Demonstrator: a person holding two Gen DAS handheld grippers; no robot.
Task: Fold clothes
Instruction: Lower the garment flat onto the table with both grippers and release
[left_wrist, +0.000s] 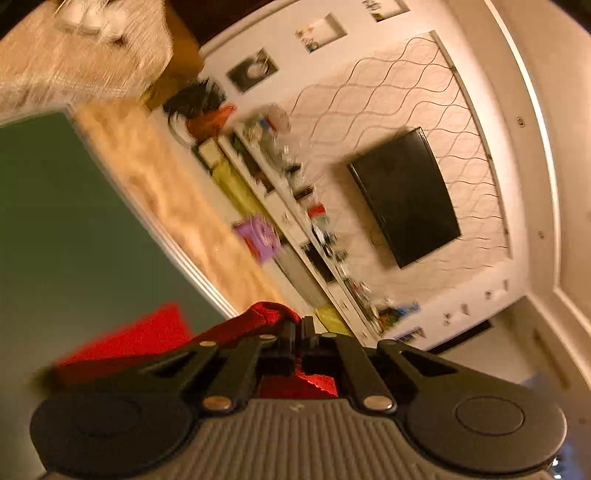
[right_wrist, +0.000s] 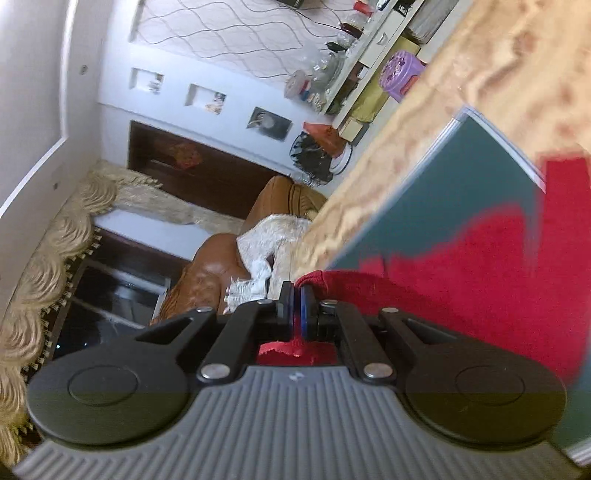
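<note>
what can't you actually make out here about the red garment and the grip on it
- Left wrist view: the red garment is motion-blurred, and the left gripper hides where its pads bite.
- Right wrist view: the garment runs off the right edge; its type and shape stay unclear.
- Right gripper: linkage covers the pinched edge.

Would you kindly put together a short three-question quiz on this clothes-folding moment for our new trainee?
1. True or false: the left tool is shut on the red garment.
2. Multiple choice: in the right wrist view, the red garment lies mostly on: A) a brown sofa, B) a green table top, C) a purple stool.
3. Fill in: the right tool is ____ on the cloth.

Key
1. True: cloth is bunched at its closed fingertips.
2. B: the sofa and stool stand farther off, across the room.
3. Shut: red cloth shows between and behind the pads.
</note>
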